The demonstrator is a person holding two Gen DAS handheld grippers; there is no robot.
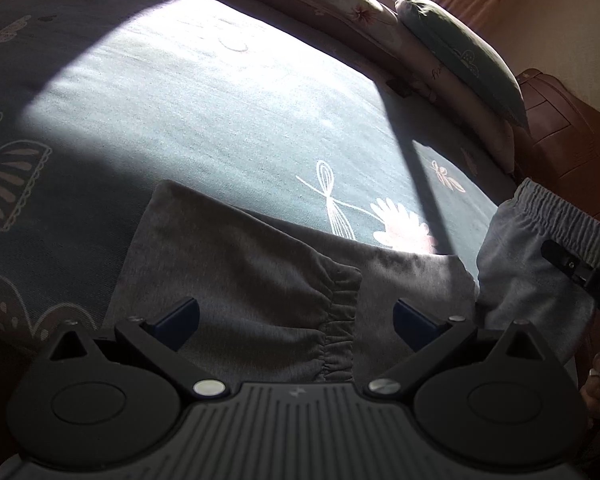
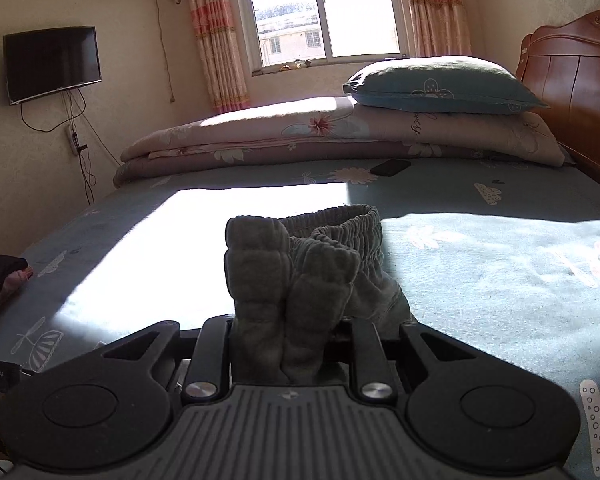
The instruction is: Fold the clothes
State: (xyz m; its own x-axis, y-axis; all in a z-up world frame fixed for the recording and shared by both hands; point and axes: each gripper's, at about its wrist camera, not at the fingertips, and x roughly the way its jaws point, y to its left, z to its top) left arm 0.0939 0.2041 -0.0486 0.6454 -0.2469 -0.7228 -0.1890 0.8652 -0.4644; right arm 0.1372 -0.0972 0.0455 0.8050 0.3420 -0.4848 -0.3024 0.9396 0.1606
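A pair of grey sweatpants (image 1: 236, 264) lies folded on the teal bedsheet (image 1: 204, 112), a gathered cuff (image 1: 336, 320) on top. My left gripper (image 1: 296, 320) hovers open just above that cuff, blue pads spread wide, nothing between them. At the right edge the elastic waistband (image 1: 556, 220) is lifted off the bed, with the other gripper's dark finger (image 1: 572, 268) on it. In the right wrist view my right gripper (image 2: 292, 332) is shut on bunched grey fabric (image 2: 292, 280) of the pants, the waistband (image 2: 348, 224) curling behind it.
Folded floral quilts (image 2: 300, 132) and a teal pillow (image 2: 440, 84) are stacked along the bed's far side, a black phone (image 2: 390, 167) in front of them. A wooden headboard (image 2: 572, 80) stands at the right. A hand (image 2: 16, 276) rests at the left edge.
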